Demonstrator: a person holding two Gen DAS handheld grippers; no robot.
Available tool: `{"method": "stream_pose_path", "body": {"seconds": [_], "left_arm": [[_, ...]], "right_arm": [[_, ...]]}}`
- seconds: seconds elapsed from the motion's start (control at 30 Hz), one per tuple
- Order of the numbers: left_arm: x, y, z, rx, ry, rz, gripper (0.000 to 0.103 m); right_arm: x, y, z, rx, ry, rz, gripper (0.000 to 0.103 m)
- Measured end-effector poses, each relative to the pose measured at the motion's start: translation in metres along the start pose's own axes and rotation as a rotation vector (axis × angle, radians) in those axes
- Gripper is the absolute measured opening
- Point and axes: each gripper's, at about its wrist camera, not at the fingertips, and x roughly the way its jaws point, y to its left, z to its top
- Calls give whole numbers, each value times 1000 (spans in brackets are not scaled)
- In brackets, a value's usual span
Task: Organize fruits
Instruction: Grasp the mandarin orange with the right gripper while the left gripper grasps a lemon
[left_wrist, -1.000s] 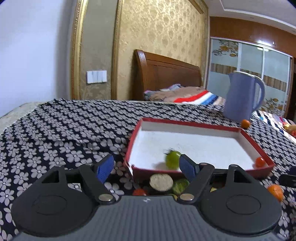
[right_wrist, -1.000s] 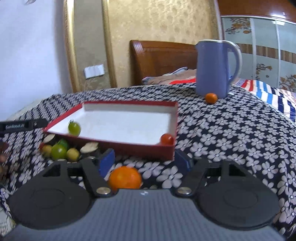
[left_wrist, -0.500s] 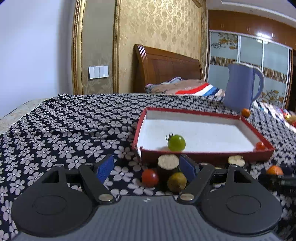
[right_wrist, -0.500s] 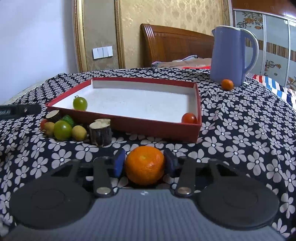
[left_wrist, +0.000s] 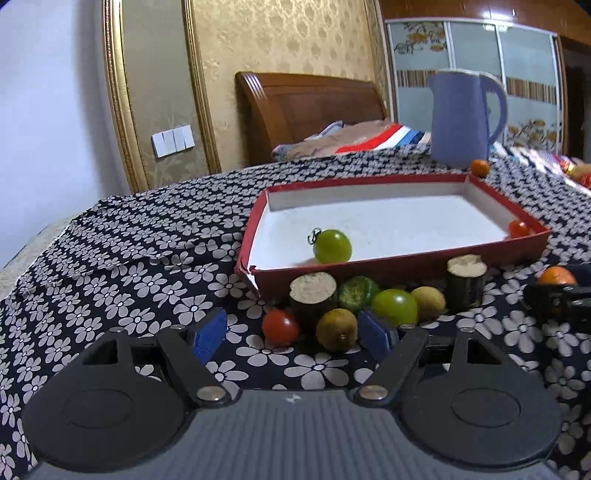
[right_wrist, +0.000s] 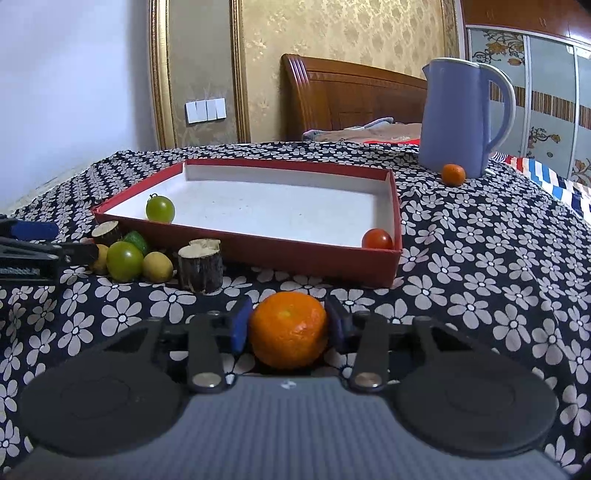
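Fruits (left_wrist: 394, 307) on flowered tablecloth (left_wrist: 147, 258) (bedroom)

No words, numbers, labels or brand names can be read anywhere in either view. The only mark is a tiny pale emblem at the centre front edge of each gripper body, at 6 o'clock, too small to make out.
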Motion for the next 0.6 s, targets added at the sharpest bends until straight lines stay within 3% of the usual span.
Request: {"method": "stream_pose_path", "body": {"seconds": [0.1,0.17,0.23,0.43,0.5,0.6], "left_arm": [[9,0,2,-3,32,-17,77],[13,0,3,-2,52,-53,64],[12,-5,3,24,45,-65,57],[14,-11,3,54,40,-53,54],[10,-10,2,46,36,-66,47],[2,-9,0,38,32,-96,21]], "right_arm": [[0,-1,0,6,-1,3,41],[1,0,0,8,0,4,41],[1,-1,0,12,-1,6,41],[1,-1,0,17,-1,8,41],[1,-1,0,18,-1,9,41],[1,0,-1,11,-1,7,41]]}}
